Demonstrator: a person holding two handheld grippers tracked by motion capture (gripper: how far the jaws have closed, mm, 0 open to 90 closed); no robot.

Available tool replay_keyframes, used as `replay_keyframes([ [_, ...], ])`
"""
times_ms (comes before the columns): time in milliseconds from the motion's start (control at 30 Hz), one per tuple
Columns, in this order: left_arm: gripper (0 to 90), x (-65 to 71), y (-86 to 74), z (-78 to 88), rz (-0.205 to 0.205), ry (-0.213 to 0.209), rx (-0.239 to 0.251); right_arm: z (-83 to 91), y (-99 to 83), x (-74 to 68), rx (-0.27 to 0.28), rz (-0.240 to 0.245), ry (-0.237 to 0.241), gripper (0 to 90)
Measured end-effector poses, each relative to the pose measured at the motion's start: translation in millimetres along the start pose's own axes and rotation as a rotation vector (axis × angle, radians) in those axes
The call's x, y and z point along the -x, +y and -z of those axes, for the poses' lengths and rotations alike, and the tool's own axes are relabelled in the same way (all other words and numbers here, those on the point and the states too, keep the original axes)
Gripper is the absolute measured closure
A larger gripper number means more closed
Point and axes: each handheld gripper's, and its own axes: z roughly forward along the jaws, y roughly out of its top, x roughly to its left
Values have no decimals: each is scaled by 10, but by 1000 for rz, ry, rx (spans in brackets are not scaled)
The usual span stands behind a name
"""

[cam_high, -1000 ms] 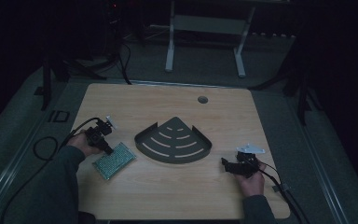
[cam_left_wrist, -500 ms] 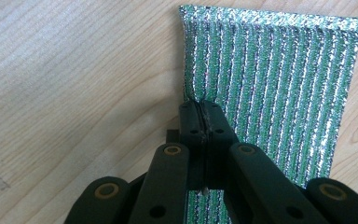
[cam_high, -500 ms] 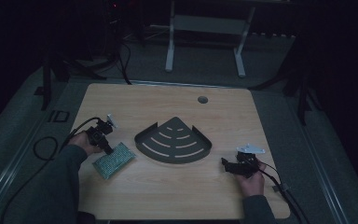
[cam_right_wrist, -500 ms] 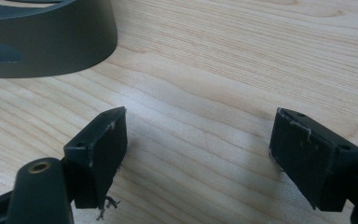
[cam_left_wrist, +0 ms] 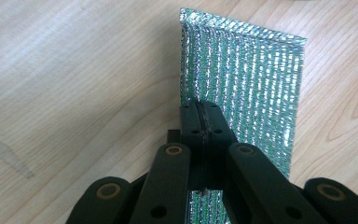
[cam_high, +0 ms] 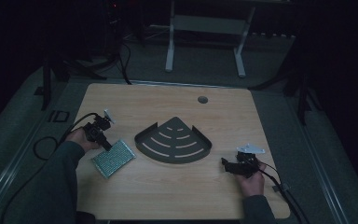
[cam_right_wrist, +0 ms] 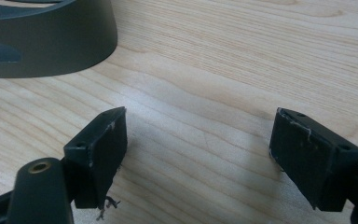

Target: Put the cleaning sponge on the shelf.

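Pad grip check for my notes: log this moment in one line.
left gripper: shut on pad edge | right gripper: open, idle | tray: centre

pouch (cam_left_wrist: 256,79): glossy foil, bubbled | table (cam_high: 168,196): smooth wood | tray (cam_high: 173,144): matt

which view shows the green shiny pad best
The left gripper view: the pad sits close, its glittery ribbed weave clear, the left gripper shut on its edge. The high view shows it small and dim.

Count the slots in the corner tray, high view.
7 visible in the dark corner tray at table centre: arcs in two columns fanning from its back corner; dim light may hide others.
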Motion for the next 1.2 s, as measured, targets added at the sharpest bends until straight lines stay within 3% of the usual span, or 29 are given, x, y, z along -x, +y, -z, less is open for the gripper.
replay_keyframes([
  [600,900,28,23,294,-5,16,63,0,0,0,0,0,0,186],
  [1200,900,57,81,459,-22,18,72,0,0,0,0,0,0,186],
])
